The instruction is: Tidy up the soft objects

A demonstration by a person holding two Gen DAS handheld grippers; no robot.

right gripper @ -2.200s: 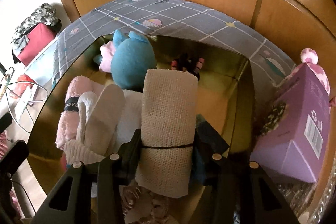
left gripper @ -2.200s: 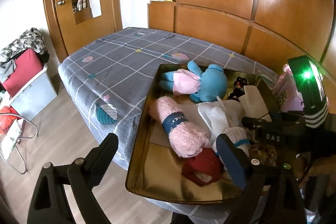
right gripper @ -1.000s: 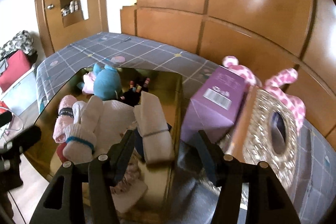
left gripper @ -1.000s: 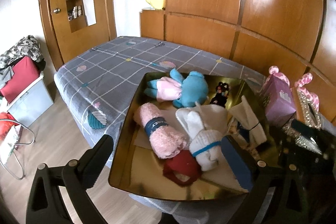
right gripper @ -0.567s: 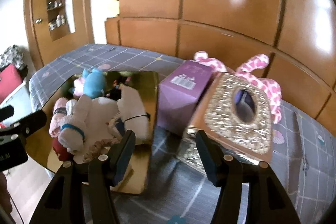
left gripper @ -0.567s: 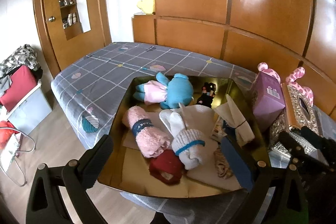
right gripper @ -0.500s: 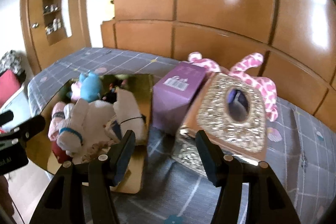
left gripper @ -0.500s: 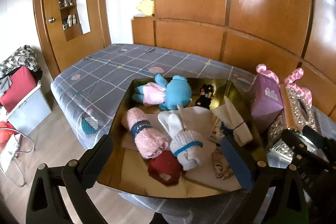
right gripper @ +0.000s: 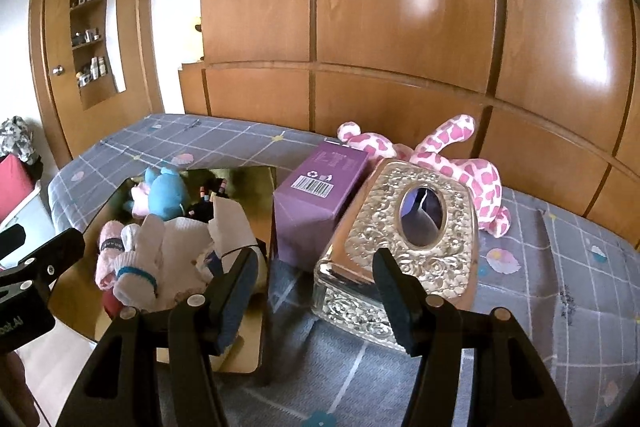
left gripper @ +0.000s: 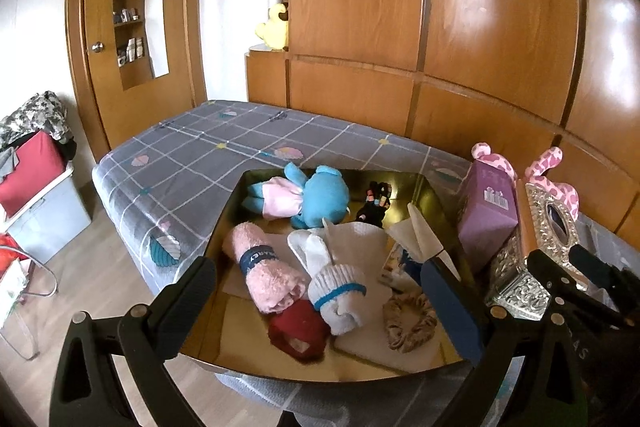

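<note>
Lying ahead of both wide-spread, empty grippers, left gripper [left gripper: 324, 303] and right gripper [right gripper: 316, 291]: gold tray [left gripper: 430, 189] on checked bedspread [left gripper: 192, 163], holding blue plush doll [left gripper: 316, 195], pink rolled towel [left gripper: 266, 273], white socks [left gripper: 336, 287], beige scrunchie [left gripper: 408, 323]; silver tissue box [right gripper: 404, 243] between right jaws.

Left gripper [left gripper: 320, 303] open, empty, above gold tray's [left gripper: 400, 367] near edge. Tray holds pink towel roll [left gripper: 264, 277], white sock [left gripper: 334, 287], blue plush [left gripper: 312, 195] at far edge, scrunchie [left gripper: 408, 321] near right corner.

Both tongs, left [left gripper: 324, 303] and right [right gripper: 316, 287], hang spread wide with nothing between their fingers.
</note>
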